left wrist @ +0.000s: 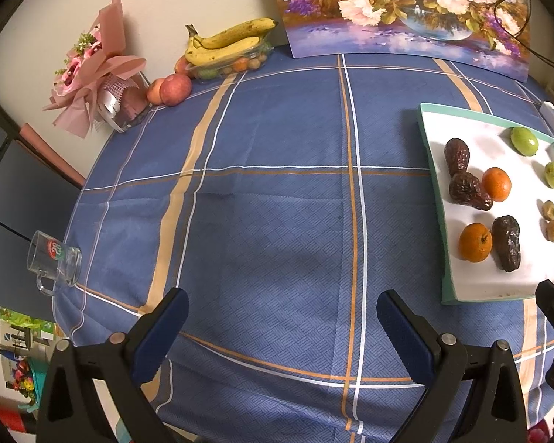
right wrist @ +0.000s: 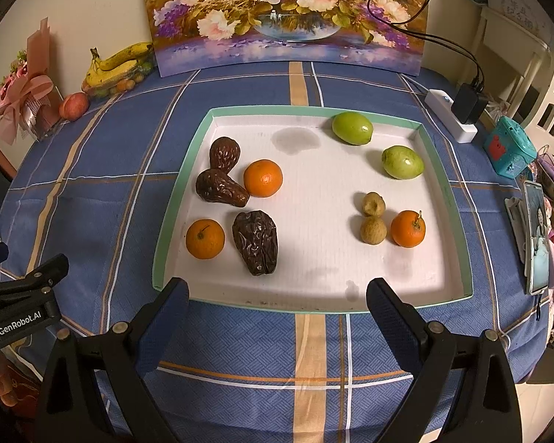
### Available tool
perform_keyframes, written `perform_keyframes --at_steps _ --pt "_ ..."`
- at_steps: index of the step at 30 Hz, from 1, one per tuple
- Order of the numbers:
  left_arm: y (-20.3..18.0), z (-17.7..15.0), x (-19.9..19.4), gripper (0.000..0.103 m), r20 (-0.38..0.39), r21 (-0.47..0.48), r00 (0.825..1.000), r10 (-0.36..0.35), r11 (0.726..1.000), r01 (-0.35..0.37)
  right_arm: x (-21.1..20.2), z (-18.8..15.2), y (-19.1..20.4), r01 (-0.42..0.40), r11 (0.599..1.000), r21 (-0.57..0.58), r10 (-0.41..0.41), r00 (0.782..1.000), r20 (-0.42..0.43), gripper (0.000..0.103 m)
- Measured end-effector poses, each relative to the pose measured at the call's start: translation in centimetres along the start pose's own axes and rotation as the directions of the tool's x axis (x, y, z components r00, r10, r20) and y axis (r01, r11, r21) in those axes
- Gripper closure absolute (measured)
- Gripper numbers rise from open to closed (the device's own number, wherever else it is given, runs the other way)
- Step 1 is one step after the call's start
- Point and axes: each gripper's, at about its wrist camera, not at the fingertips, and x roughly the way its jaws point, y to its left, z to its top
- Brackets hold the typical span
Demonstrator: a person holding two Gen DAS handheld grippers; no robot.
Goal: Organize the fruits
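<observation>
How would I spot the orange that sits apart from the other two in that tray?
Find the white tray with the mint-green rim on the blue checked tablecloth. Look to its right half, below the two green fruits. The orange there touches the lower of two small tan fruits and, unlike the oranges on the left, has no dark wrinkled fruit beside it.

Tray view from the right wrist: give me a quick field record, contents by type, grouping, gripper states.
tray: white with green rim, on blue plaid tablecloth
oranges: three; two left, one right
dark wrinkled fruits: three, left side
green fruits: two, back right
small tan fruits: two, touching, beside right orange
sorted: no, oranges split
left gripper: open, empty
right gripper: open, empty
</observation>
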Motion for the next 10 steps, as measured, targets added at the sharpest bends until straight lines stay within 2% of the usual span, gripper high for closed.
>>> perform_keyframes --at_steps 10 --pt "0.03 -0.13 -0.13 0.000 0.002 -0.015 1.000 0.018 1.000 -0.018 -0.01 0.00 0.03 0.001 1.000 0.000 -0.001 1.000 -0.001 0.006"
